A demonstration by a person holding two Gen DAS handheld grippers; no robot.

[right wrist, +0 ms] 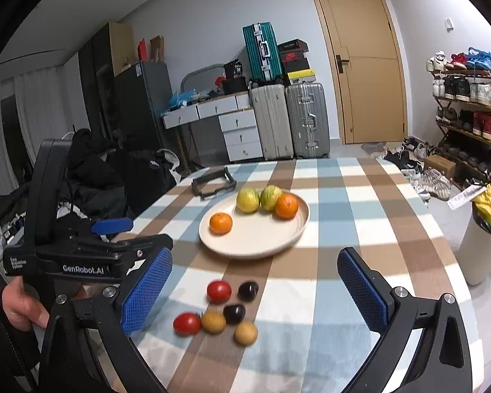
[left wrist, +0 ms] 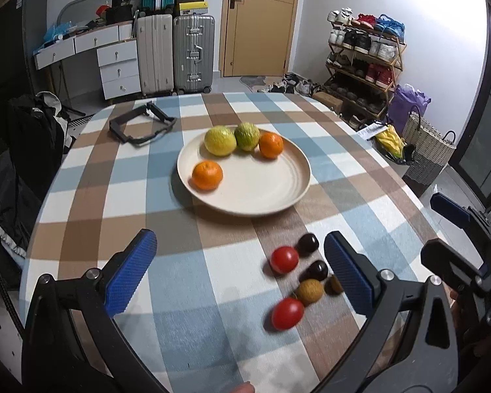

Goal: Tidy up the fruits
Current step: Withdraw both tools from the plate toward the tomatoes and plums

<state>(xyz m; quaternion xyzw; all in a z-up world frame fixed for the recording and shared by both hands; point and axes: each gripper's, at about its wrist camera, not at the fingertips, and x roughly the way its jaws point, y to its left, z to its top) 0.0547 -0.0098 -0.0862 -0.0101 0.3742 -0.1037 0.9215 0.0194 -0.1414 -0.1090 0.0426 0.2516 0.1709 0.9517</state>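
Both wrist views look forward and down between their own jaws, from near the tabletop [left wrist: 212, 294]. Shared ahead of the jaws: plate [left wrist: 271, 196] and door [left wrist: 262, 19].

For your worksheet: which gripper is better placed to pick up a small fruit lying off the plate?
Probably the right gripper: open and empty, with the small red, dark and tan fruits lying between its blue fingers.

Four citrus fruits [left wrist: 218, 140] on plate [left wrist: 271, 196]; six small fruits [left wrist: 284, 259] beside.
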